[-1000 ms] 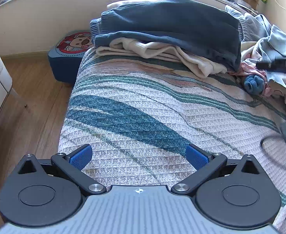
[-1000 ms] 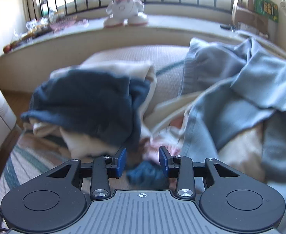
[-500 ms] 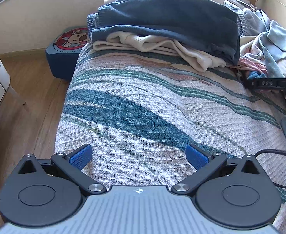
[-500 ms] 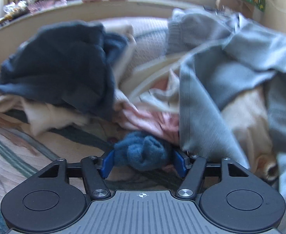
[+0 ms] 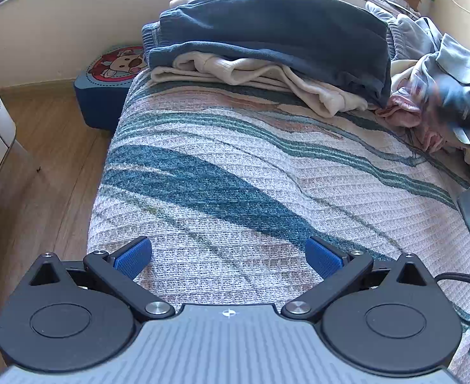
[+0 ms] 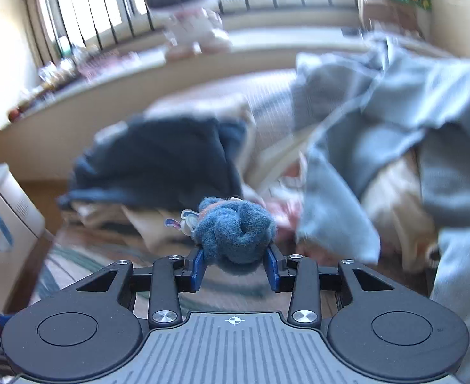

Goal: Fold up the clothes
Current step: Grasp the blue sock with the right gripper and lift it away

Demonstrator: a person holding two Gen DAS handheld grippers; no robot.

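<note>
My right gripper (image 6: 236, 265) now has the fuzzy blue bundle (image 6: 235, 228) clamped between its blue pads (image 6: 199, 264). Half a second ago the jaws stood wider around it as it lay on the bed against the pink garment; they have just been closing, and the pads now press into its sides. The bundle has come up off the bedspread and rides in front of the camera, with a small white tag (image 6: 187, 219) sticking out on its left (I cannot read it). Everything behind it is smeared by motion: the dark blue garment (image 6: 158, 163) to the left, the grey-blue clothes (image 6: 379, 121) heaped to the right, and the toy figure (image 6: 187, 12) on the window ledge, which was cut off at the top edge half a second ago and shows whole now.

My left gripper (image 5: 228, 256) has not shifted from where it was a second ago. Its fingers are spread wide with nothing between them, hovering over the near end of the striped bedspread (image 5: 235, 172). From this view the folded pile sits at the far end of the bed, the dark blue garment (image 5: 276, 35) on top of a cream one (image 5: 260, 76). At the right edge a dark blur (image 5: 459, 99) sits over the pink garment (image 5: 404, 115); the blue bundle that lay there a second ago is gone from that spot.
</note>
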